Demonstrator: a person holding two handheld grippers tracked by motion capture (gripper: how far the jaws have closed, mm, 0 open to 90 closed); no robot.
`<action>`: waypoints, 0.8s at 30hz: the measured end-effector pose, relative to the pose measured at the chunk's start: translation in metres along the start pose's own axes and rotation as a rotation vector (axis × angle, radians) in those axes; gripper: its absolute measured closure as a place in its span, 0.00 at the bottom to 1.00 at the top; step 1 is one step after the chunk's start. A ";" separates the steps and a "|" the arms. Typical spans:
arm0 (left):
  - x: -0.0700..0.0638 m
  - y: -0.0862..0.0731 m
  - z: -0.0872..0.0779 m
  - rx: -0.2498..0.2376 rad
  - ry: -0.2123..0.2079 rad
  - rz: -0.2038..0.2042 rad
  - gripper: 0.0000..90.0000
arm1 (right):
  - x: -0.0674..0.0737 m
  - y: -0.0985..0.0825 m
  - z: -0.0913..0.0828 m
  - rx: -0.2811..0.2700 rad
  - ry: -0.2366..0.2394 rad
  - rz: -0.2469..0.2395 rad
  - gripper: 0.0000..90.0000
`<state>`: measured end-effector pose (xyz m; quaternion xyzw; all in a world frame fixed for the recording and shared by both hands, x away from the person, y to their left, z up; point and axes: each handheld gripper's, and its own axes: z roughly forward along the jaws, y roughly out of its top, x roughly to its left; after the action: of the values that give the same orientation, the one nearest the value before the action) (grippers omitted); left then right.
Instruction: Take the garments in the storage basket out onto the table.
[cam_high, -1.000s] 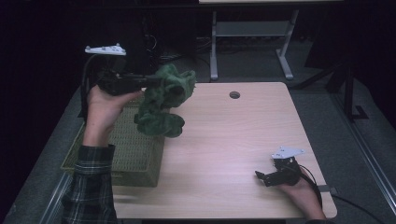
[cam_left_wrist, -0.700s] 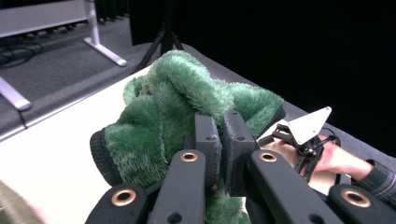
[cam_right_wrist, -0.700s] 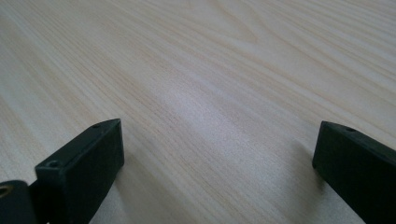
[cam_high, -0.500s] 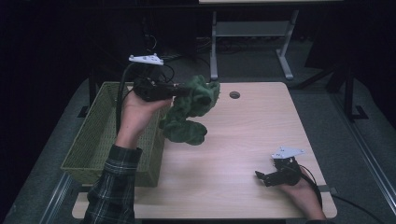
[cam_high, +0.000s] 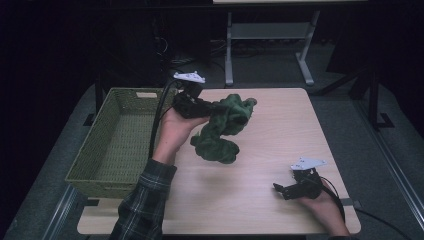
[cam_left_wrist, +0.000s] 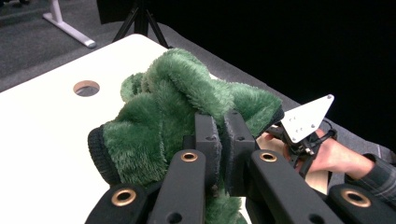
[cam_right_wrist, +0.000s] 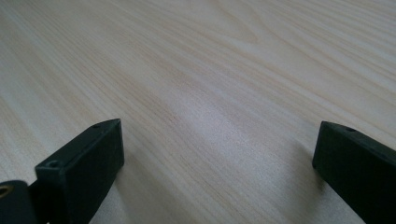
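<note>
Right gripper (cam_high: 289, 189) near table (cam_high: 280, 145) front edge, jaws wide apart, low over bare wood. Left gripper (cam_high: 212, 107) raised above table, clamped on green plush cloth (cam_high: 222, 131) hanging in air. Wicker basket (cam_high: 95, 155) at left edge.

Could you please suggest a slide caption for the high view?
Left gripper holds a green plush cloth above the table beside a basket; right gripper rests open.

Your left gripper (cam_left_wrist: 219, 140): black jaws clamped on a fuzzy green plush fabric bundle (cam_left_wrist: 177, 116), above the pale wooden table (cam_left_wrist: 42, 126). Beyond: your other hand (cam_left_wrist: 334, 156), grey three-cornered plate (cam_left_wrist: 306, 118).
</note>
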<state>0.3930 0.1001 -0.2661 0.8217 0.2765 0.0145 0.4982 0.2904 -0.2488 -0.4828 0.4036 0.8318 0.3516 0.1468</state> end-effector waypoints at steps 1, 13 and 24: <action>-0.001 -0.001 0.005 0.004 0.000 0.000 0.96 | 0.000 0.000 0.000 0.000 0.000 0.000 0.02; -0.006 -0.022 0.070 0.047 -0.033 -0.028 0.96 | 0.000 0.000 0.000 -0.002 0.000 -0.002 0.02; -0.002 -0.056 0.134 0.145 -0.050 -0.062 0.96 | 0.000 0.000 0.000 0.000 0.000 -0.004 0.02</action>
<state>0.4071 0.0104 -0.3794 0.8469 0.2894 -0.0417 0.4442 0.2904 -0.2489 -0.4831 0.4020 0.8327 0.3511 0.1476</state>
